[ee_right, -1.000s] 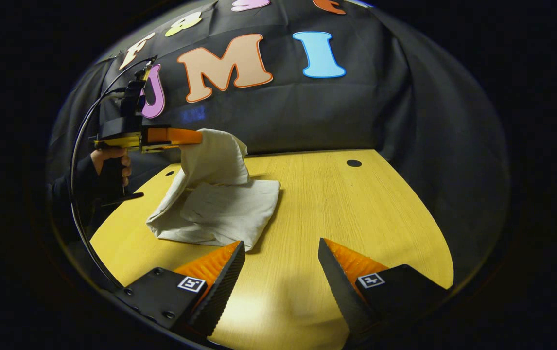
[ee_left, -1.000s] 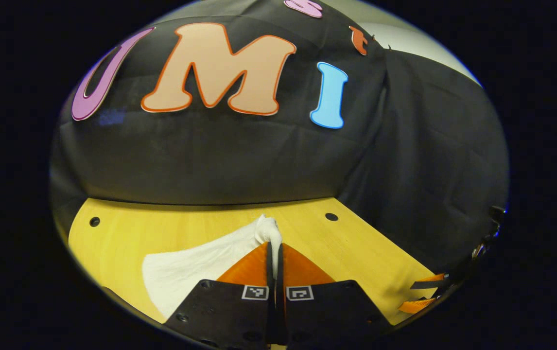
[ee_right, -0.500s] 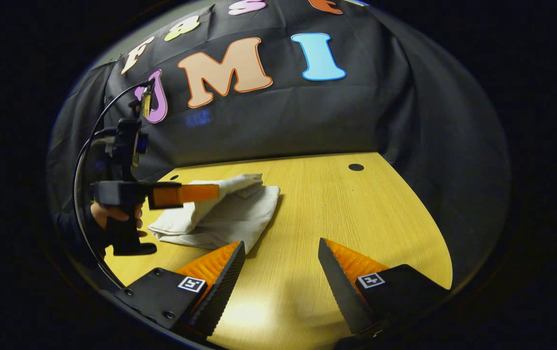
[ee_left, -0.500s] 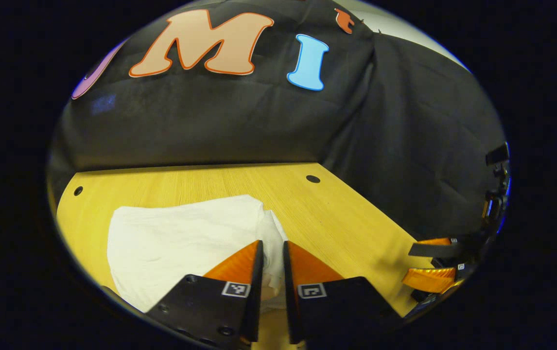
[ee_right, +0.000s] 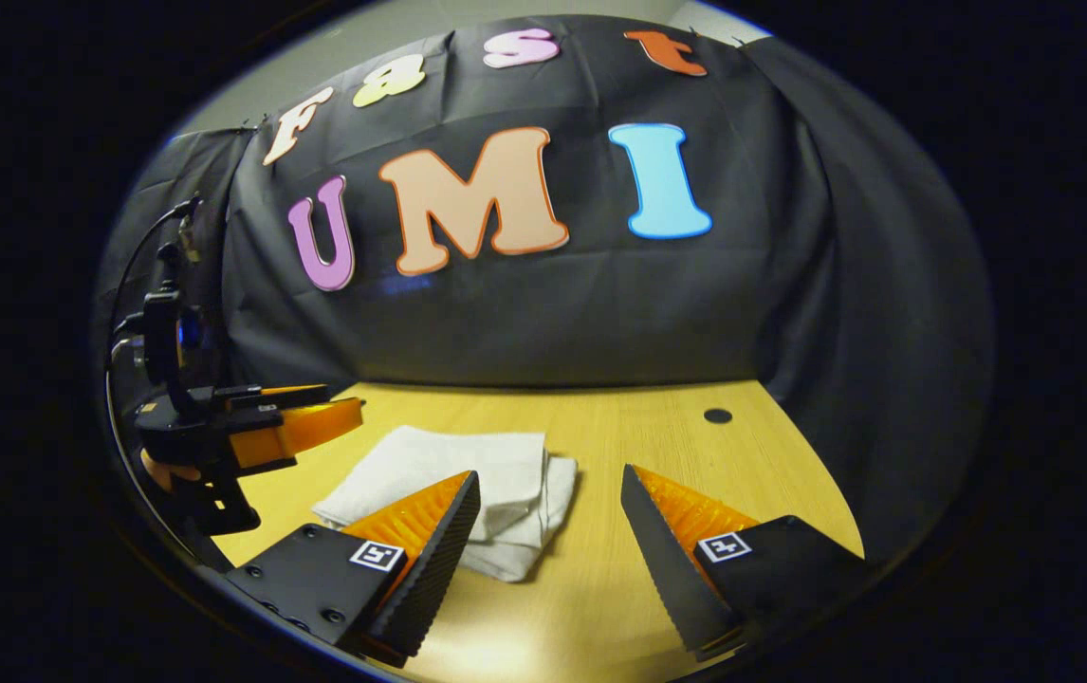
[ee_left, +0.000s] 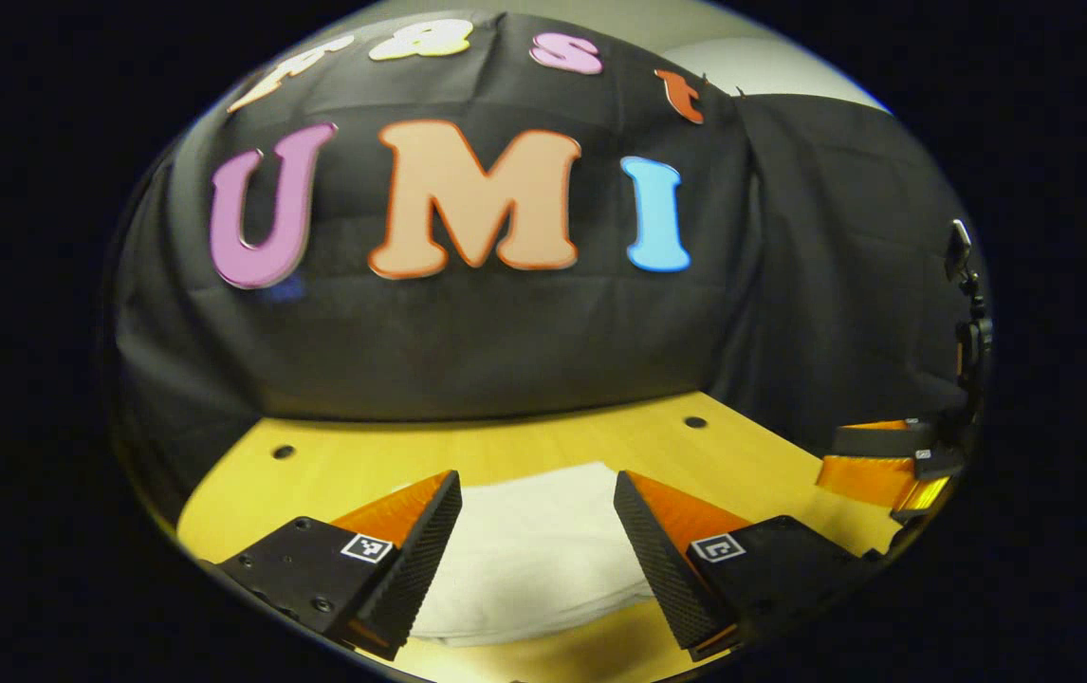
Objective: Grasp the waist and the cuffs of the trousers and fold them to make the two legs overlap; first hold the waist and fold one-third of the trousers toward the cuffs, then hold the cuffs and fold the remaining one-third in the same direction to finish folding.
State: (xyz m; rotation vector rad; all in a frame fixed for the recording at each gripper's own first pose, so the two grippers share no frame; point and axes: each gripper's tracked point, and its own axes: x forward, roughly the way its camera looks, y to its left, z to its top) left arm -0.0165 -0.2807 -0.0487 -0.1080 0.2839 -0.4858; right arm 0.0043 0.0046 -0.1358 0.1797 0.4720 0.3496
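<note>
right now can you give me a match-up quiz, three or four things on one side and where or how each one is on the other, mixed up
Things:
1. trousers
2. left gripper
3. right gripper
4. table

States:
A. yellow wood, with a dark round hole in its top
B. open, with bare table between its fingers
C. folded into a pale stack, lying flat
D. open, above the pale cloth

Pairs: 1-C, 2-D, 3-B, 4-A
</note>
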